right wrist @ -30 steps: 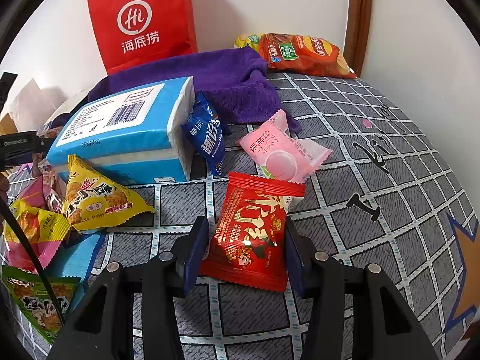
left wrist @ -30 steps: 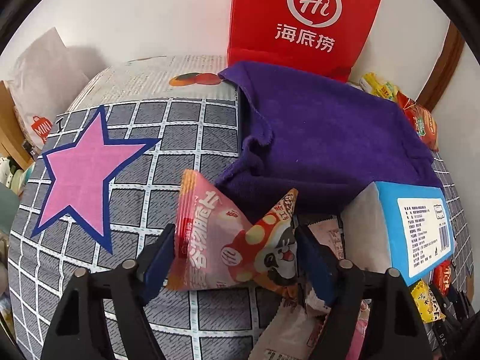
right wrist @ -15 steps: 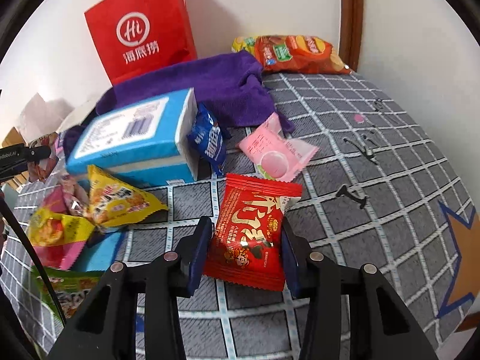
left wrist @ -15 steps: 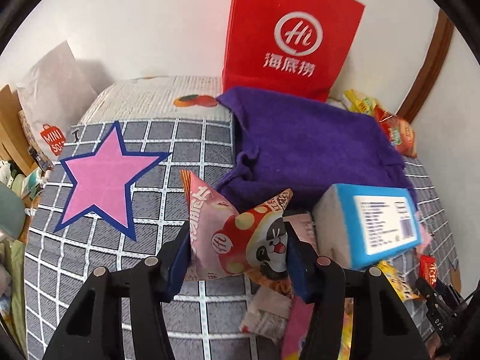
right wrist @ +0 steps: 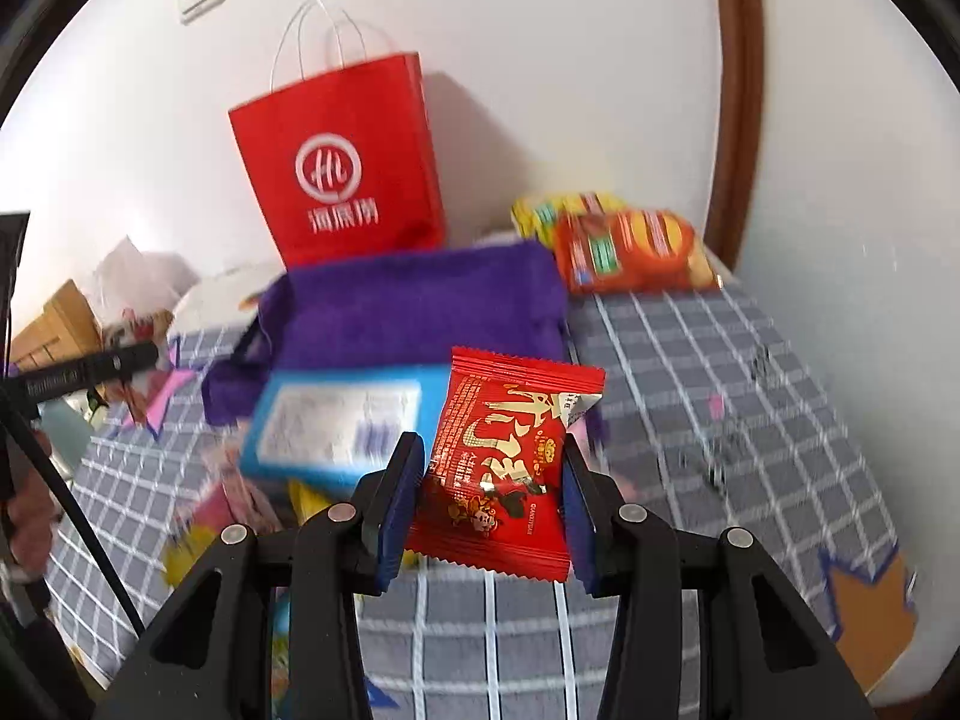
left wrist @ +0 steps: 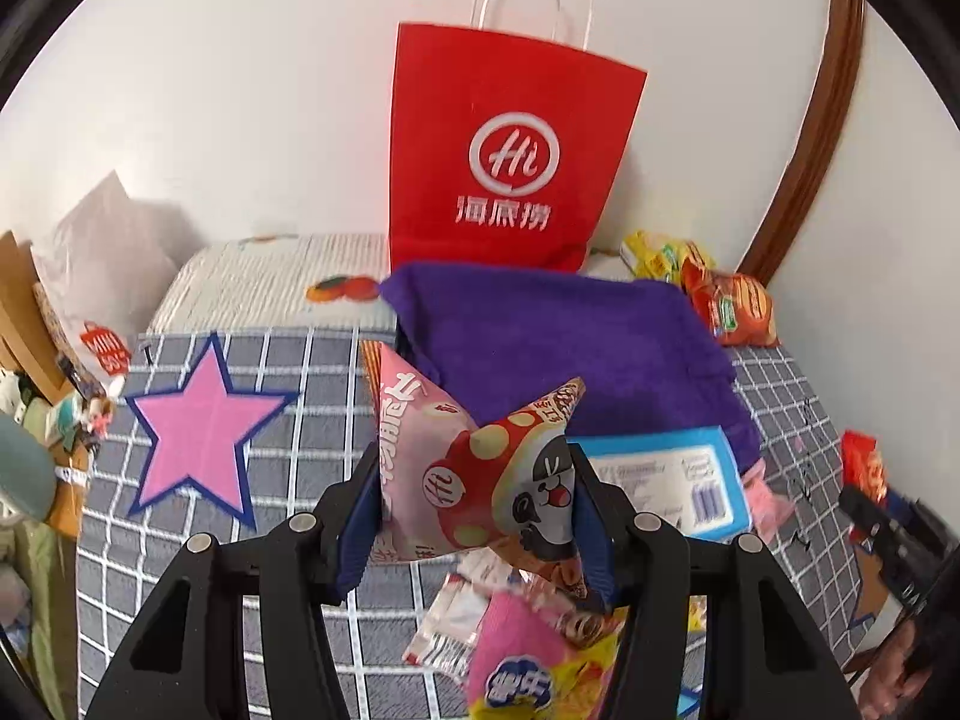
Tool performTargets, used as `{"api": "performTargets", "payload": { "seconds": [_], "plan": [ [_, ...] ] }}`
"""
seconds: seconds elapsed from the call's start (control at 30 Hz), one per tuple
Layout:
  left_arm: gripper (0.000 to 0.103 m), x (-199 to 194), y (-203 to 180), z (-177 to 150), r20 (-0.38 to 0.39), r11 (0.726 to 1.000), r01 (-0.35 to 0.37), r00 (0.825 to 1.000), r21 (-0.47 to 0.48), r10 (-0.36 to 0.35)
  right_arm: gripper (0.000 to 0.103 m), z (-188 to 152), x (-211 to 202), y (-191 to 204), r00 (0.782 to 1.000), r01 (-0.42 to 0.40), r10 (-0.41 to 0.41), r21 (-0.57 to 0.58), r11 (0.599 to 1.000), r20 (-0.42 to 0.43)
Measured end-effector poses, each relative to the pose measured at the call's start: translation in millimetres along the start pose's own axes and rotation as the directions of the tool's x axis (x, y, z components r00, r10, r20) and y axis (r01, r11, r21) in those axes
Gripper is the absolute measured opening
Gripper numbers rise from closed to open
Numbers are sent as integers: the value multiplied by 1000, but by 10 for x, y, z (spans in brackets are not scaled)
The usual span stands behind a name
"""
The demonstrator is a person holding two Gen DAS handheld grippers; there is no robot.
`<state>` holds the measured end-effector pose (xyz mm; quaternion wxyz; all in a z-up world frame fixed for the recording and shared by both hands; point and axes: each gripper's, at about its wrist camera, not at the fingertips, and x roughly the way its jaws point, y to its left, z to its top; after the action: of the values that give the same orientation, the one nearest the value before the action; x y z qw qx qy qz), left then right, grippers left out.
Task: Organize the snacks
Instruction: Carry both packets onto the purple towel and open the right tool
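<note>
The left claw (left wrist: 474, 495) is clamped on a pink triangular snack packet (left wrist: 462, 468) with a mushroom cartoon, held clear above the checked bed cover (left wrist: 288, 414). The right claw (right wrist: 489, 501) pinches a red snack packet (right wrist: 510, 468) by its sides, also lifted off the bed. Beyond both lie a blue tissue pack (right wrist: 342, 420) and a purple towel (left wrist: 558, 342), with a red paper bag (left wrist: 510, 156) standing against the far wall. Loose snacks (left wrist: 540, 654) remain below the left claw.
</note>
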<state>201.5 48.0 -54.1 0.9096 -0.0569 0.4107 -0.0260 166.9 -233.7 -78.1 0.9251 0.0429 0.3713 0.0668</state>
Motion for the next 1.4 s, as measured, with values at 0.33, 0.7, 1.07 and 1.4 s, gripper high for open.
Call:
{"api": "performTargets", "payload": {
  "seconds": [0.33, 0.7, 1.07, 1.4],
  "plan": [
    [54, 160, -81, 476, 26, 1000, -22, 999, 11, 22, 44, 881, 181, 159, 996, -52, 55, -35, 998, 75],
    [54, 604, -233, 925, 34, 998, -53, 998, 47, 51, 44, 1408, 854, 227, 995, -81, 84, -41, 996, 61],
    [54, 1157, -291, 1136, 6, 998, -55, 998, 34, 55, 44, 1672, 1627, 196, 992, -126, 125, -58, 990, -11],
    [54, 1610, -160, 1103, -51, 998, -68, 996, 11, 68, 44, 1482, 2263, 44, 977, -97, 69, -134, 986, -202]
  ]
}}
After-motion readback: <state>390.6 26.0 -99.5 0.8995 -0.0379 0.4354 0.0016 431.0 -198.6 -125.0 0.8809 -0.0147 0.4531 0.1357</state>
